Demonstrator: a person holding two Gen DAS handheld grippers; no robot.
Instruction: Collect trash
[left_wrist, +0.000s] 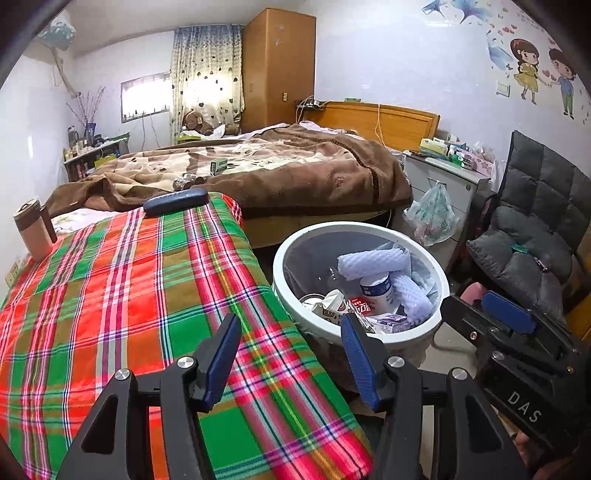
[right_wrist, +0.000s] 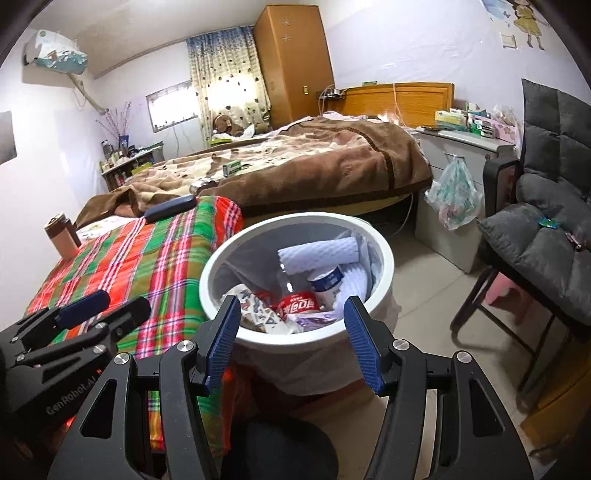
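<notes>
A white round trash bin stands on the floor beside the table. Inside lie a white foam wrap, a white bottle with a blue label, a red can and a crumpled carton. My left gripper is open and holds nothing, hovering over the table's corner next to the bin. My right gripper is open too, nothing between its blue pads, just short of the bin's near rim. Each gripper shows in the other's view.
A plaid cloth covers the table, with a dark blue case at its far end and a tumbler on the left. Behind is a bed with a brown blanket. A grey cushioned chair and a nightstand with a hanging plastic bag stand on the right.
</notes>
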